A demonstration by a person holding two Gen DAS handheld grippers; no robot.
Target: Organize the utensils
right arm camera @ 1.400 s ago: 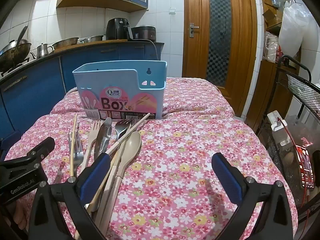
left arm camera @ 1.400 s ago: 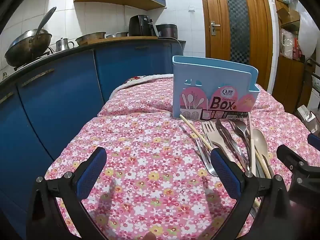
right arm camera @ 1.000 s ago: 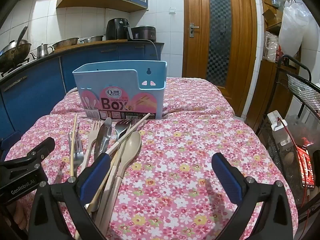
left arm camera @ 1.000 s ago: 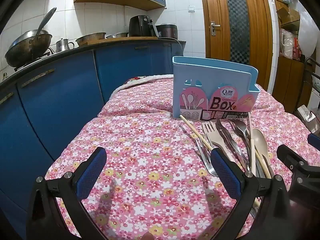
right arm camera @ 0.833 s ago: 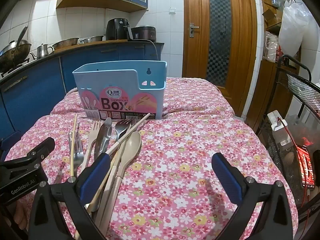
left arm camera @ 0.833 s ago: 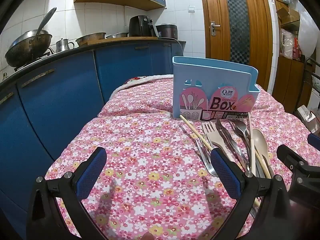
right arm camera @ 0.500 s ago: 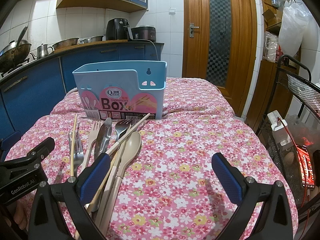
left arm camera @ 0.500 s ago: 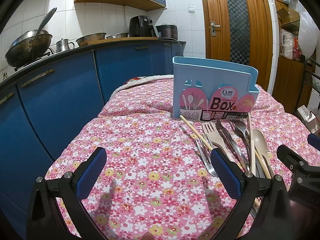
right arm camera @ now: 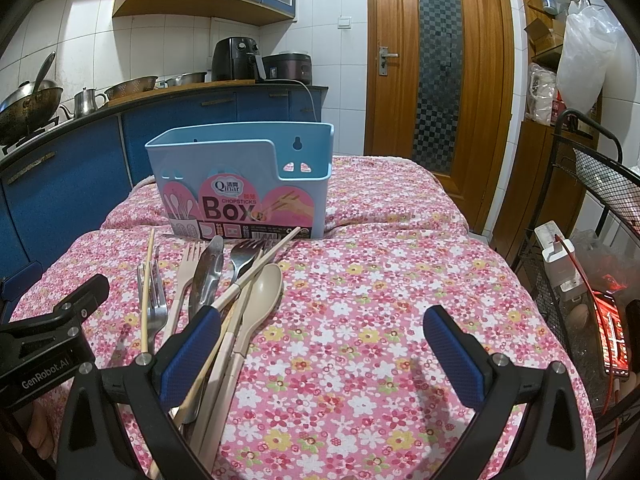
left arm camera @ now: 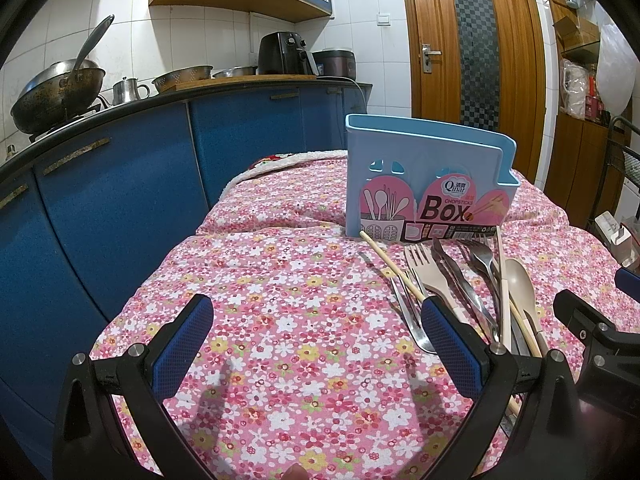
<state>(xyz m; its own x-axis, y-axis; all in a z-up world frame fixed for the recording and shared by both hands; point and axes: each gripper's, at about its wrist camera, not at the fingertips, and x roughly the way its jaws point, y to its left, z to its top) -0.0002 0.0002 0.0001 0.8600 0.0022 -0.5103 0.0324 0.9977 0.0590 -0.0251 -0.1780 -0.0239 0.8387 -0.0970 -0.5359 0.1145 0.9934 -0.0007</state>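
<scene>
A light blue chopsticks box (left arm camera: 424, 188) (right arm camera: 244, 184) stands upright on the pink floral tablecloth (left arm camera: 288, 292) (right arm camera: 380, 292), nothing showing above its rim. In front of it lies a loose pile: a beige spoon (right arm camera: 262, 292) (left arm camera: 520, 284), a beige fork (left arm camera: 426, 272) (right arm camera: 188, 264), steel forks (right arm camera: 150, 300) (left arm camera: 408, 312), tongs (right arm camera: 208, 270) and chopsticks (right arm camera: 148, 280) (left arm camera: 390, 264). My left gripper (left arm camera: 316, 340) hovers open left of the pile. My right gripper (right arm camera: 320, 344) is open, its left finger (right arm camera: 192, 344) over the handles.
Blue kitchen cabinets (left arm camera: 100, 208) run along the left, with a wok (left arm camera: 56, 92), kettle and air fryer (left arm camera: 284, 54) on the counter. A wooden door (right arm camera: 440, 80) is behind. A black wire rack (right arm camera: 592, 184) stands right of the table.
</scene>
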